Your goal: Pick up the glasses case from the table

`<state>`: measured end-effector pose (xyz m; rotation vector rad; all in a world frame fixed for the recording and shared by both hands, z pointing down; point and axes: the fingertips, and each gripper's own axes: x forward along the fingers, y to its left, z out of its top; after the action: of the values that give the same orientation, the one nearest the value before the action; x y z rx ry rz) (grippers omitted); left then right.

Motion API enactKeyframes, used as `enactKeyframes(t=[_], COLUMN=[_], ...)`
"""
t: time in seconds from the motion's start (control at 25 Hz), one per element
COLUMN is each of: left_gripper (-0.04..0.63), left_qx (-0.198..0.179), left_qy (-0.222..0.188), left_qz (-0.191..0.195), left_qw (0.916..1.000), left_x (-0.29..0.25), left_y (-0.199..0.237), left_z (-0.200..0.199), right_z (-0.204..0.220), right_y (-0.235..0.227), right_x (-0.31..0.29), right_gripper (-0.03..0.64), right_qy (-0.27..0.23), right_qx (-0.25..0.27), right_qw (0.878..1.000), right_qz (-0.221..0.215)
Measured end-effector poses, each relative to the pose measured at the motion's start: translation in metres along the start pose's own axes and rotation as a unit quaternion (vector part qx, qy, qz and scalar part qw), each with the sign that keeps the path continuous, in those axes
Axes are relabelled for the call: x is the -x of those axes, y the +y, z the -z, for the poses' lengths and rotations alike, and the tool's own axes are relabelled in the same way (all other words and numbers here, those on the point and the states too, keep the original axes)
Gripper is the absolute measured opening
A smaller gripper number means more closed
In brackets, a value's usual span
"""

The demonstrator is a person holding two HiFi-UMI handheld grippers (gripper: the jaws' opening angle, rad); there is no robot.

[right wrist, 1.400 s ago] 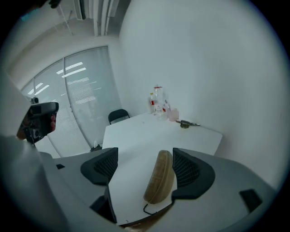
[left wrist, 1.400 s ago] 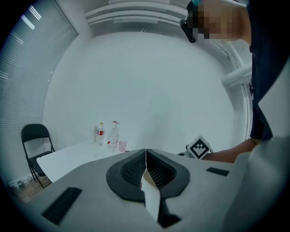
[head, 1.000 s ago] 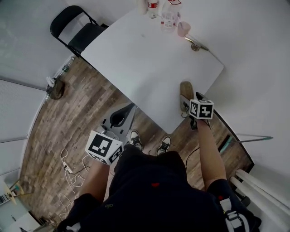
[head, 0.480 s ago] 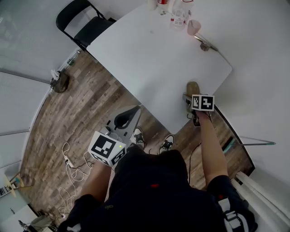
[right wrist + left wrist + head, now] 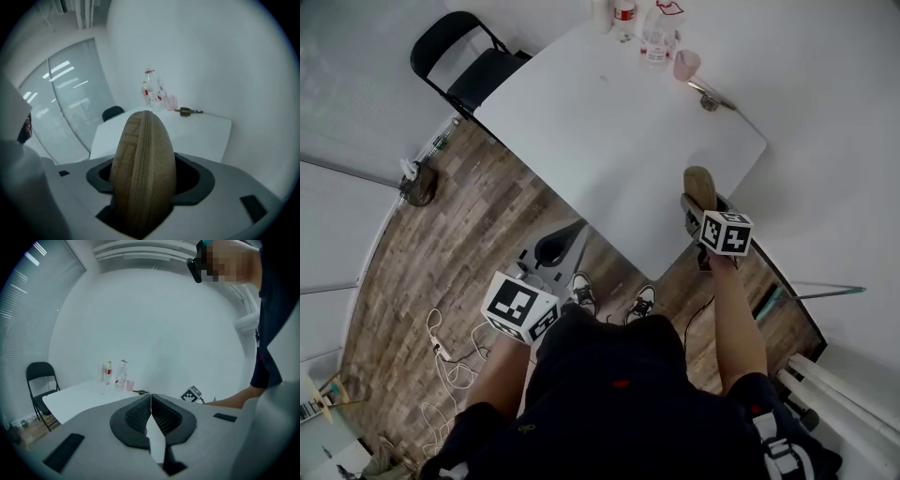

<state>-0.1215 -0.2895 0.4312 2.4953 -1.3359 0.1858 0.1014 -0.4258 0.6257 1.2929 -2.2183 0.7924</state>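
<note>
To lift it, the right gripper's jaws are closing across the tan zippered glasses case at the table's near edge, while the left gripper idles off the table, jaws together.

I saw bright, even, cool light with soft shadows; the white table nearly glared. Both gripper views bulged fisheye-round, black at the corners.

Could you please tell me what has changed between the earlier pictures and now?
The right tool is closing its jaws on the glasses case, which stands between them. It has drawn the case slightly toward the near edge of the table. The left tool stayed where it was, shut and empty, and the bottles kept their places.
</note>
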Motion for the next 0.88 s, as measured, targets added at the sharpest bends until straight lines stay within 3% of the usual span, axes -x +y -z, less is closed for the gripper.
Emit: enactKeyframes(t=[0.32,0.6,0.88], left_gripper=[0.023,0.023,0.023], left_qx=[-0.015,-0.031,-0.050], left_qy=[-0.029,-0.058,-0.091], left_qz=[0.007,0.013,0.017], left_qw=[0.9994,0.9978,0.9944], left_x=[-0.001,0.001,0.010], left_y=[-0.011,-0.020,-0.027], left_z=[-0.030,-0.059,-0.096], right_z=[-0.078,-0.132,-0.166], right_y=[0.057,0.102,0.119], right_x=[0.096,0.179,0.247], right_gripper=[0.323,0.324,0.324], right_qy=[-0.133,-0.232,-0.300], right_qx=[0.042,0.077,0.125], right_qw=[0.989,0.967,0.945], right_qz=[-0.044,-0.069,-0.047])
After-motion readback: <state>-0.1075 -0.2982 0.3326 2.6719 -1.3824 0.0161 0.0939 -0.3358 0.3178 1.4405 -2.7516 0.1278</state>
